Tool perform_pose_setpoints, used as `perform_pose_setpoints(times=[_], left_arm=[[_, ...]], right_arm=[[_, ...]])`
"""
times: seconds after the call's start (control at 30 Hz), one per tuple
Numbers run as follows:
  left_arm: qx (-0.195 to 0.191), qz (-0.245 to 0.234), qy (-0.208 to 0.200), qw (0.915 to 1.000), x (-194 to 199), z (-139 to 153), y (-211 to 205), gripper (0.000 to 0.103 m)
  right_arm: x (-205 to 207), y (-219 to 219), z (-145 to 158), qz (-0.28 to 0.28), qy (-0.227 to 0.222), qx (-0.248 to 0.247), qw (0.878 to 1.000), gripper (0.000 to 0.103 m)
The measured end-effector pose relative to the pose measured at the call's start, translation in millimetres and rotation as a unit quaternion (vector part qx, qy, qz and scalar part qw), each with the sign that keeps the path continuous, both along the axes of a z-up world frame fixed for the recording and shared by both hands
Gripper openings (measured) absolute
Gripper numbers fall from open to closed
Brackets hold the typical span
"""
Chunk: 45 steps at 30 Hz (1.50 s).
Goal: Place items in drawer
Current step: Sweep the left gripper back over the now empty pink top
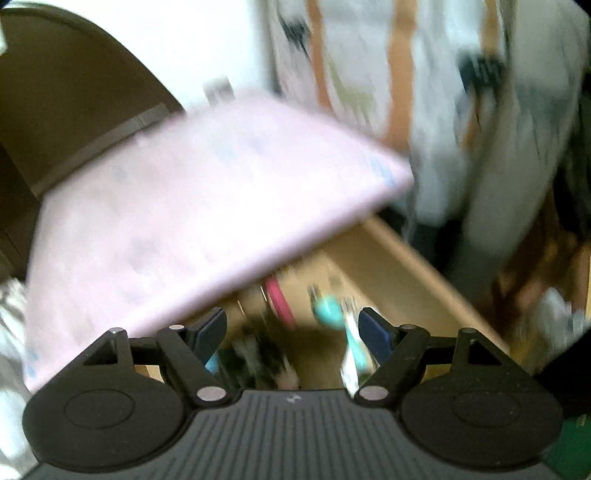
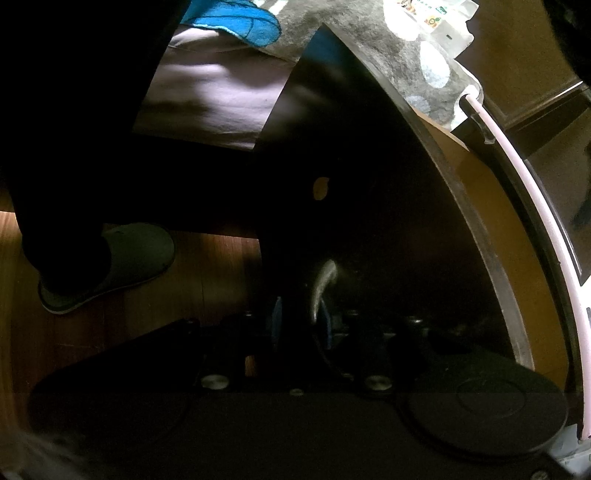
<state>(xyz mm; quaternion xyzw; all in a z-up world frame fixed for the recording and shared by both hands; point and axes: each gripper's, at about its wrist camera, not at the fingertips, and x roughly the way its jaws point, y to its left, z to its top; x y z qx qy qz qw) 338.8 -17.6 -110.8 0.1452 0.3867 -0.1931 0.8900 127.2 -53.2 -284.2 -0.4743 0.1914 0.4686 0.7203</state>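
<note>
The left wrist view is motion-blurred. My left gripper (image 1: 293, 332) hangs open over an open wooden drawer (image 1: 406, 266), with nothing between its blue pads. Inside the drawer lie a pink item (image 1: 280, 299), a teal item (image 1: 328, 310) and other small things too smeared to name. The right wrist view is very dark. There my right gripper (image 2: 301, 326) sits at the dark drawer front (image 2: 369, 184), its pads close on either side of the curved silver drawer handle (image 2: 324, 277).
A pale pink surface (image 1: 192, 206) overhangs the drawer's left part. A person's foot in a grey slipper (image 2: 122, 258) stands on the wooden floor (image 2: 221, 266) left of the drawer front. A blue slipper (image 2: 236, 18) and a spotted grey rug (image 2: 399, 48) lie beyond.
</note>
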Motion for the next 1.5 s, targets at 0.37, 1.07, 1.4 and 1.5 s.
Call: perform_pose_setpoints(times=[0.37,1.07,1.4,1.5], left_arm=[[-0.06,0.089,-0.103,0.9889,122.4,16.6,39.9,0.078],[-0.086,0.15,-0.08,0.9817,325.9,-39.1,65.6,0.057],[-0.075,0.153,-0.064,0.9834,377.1,-54.1,65.3,0.039],[-0.076,0.157,-0.064,0.9827,385.6,-58.4,65.5,0.038]], right_arm=[[-1.1,-1.2,-0.7,0.003,-0.001,0.002,1.0,0.025],[-1.0,-4.1,-0.4,-0.001,0.004,0.014,1.0,0.025],[-0.9,-4.6,0.0,-0.001,0.005,0.015,1.0,0.025],[-0.9,-4.9,0.3,-0.001,0.005,0.015,1.0,0.025]])
